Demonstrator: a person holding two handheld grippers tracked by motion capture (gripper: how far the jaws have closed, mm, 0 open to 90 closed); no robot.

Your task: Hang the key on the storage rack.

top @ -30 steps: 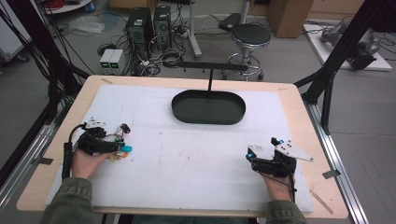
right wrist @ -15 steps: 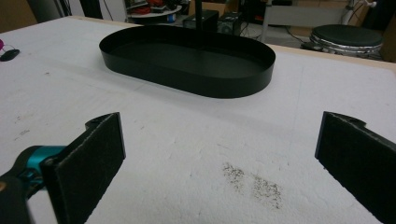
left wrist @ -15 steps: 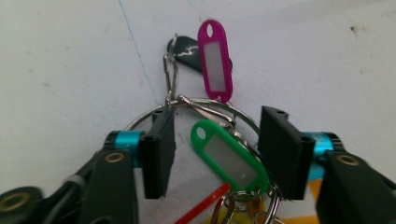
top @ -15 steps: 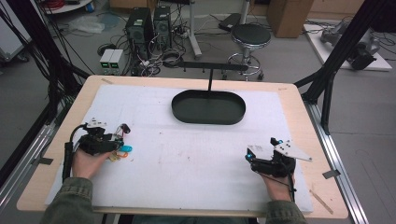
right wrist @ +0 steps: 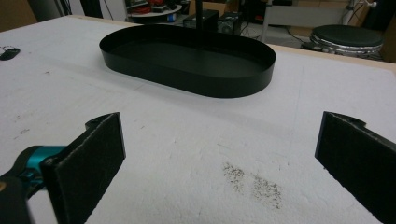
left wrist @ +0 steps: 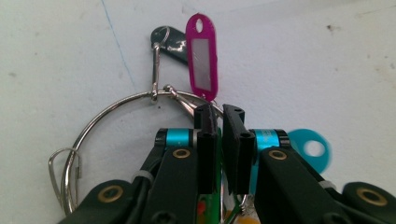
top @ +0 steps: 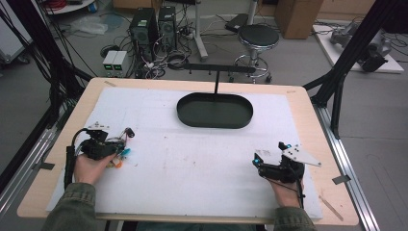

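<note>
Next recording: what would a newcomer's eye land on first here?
Probably the left hand-held gripper, whose jaws have just been closing on a big metal key ring carrying a pink tag and a turquoise tag, at the table's left edge. Next, the empty black oval tray mid-table, with the right hand-held gripper open before it.

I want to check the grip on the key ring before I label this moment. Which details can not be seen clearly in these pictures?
- Left gripper view: the left gripper has just closed its jaws on the key ring; its own body hides the green and orange tags below.
- The teal tag is half covered by a jaw.
- High view: the tags are too small to tell apart.
- Right gripper view: the picture edges cut off the open jaws of the right gripper.
</note>
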